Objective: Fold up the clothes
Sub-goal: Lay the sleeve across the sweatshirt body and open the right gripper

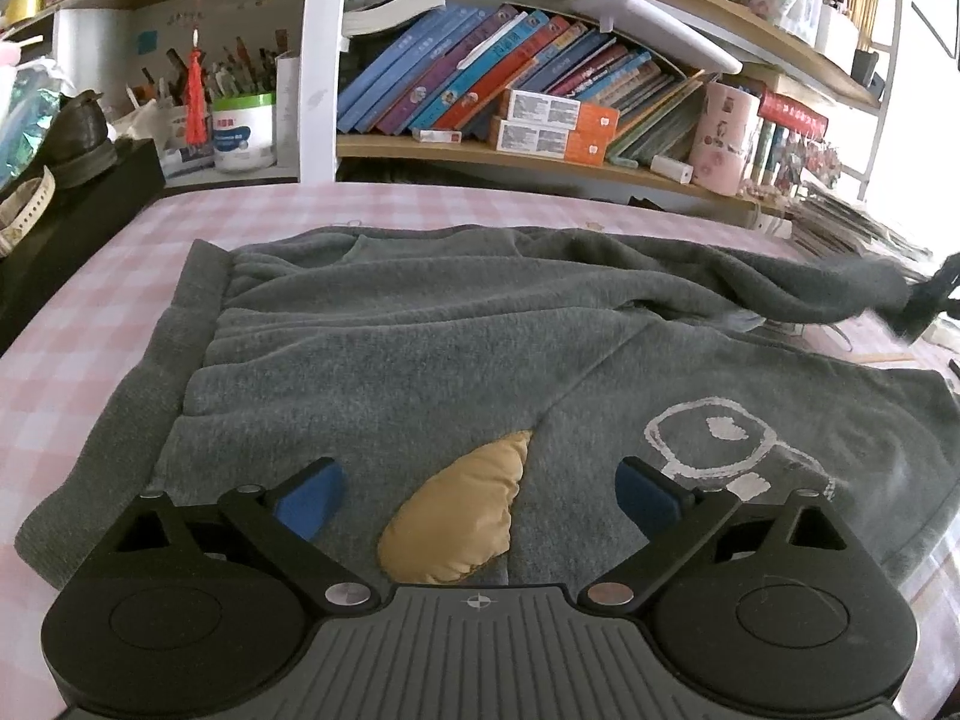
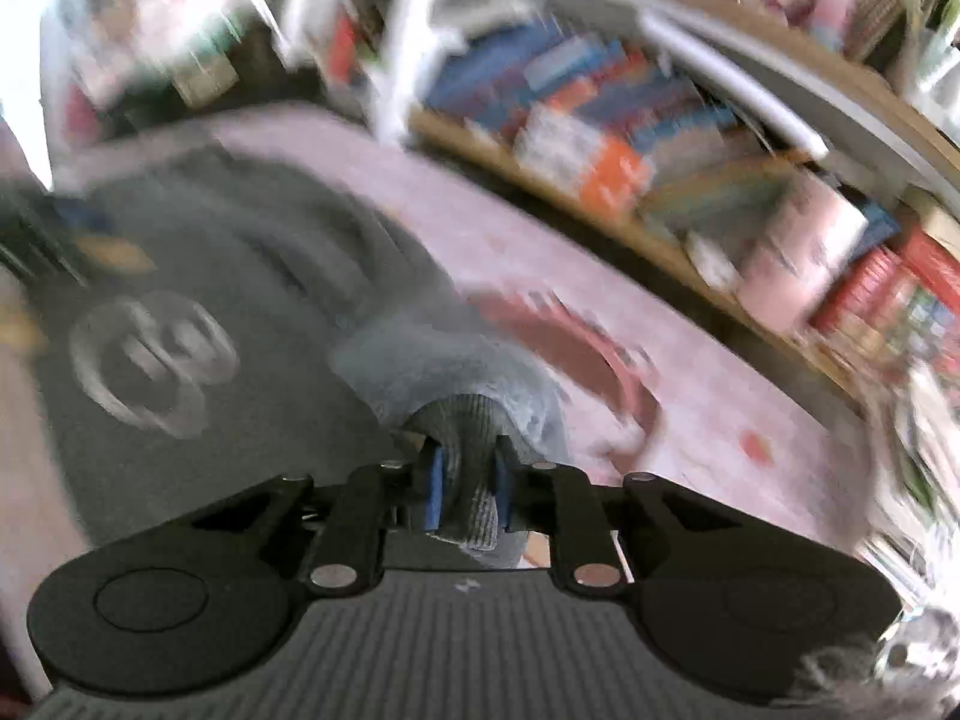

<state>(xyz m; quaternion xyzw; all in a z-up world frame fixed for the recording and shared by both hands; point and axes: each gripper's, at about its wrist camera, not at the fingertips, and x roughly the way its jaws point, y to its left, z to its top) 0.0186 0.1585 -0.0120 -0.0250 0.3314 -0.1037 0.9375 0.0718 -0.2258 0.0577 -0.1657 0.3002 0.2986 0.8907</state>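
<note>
We see a pink checked bed (image 1: 420,204) filling most of both views, with a grey sweatshirt (image 1: 390,348) spread across its middle. Behind it, at twelve o'clock in the left wrist view, runs a shelf (image 1: 480,150) of leaning books (image 1: 480,72), sharp here but smeared by blur in the right wrist view. Only the left view gives us the sweatshirt whole: ribbed hem at nine o'clock, rumpled folds across the body, one sleeve (image 1: 780,288) lying along the far edge toward three o'clock, where the right gripper (image 1: 924,300) shows as a dark blurred shape at its end. Only the right view shows us that grip close up: the right gripper (image 2: 468,480) has its blue pads closed on the ribbed cuff (image 2: 474,450), which bunches up between them. A white outline print (image 1: 714,438) sits at four o'clock on the cloth in the left view and at nine o'clock in the right. A small tan patch (image 1: 462,510) lies near six o'clock, just ahead of the left gripper (image 1: 480,498), whose jaws stand wide open over the sweatshirt, holding nothing.
</note>
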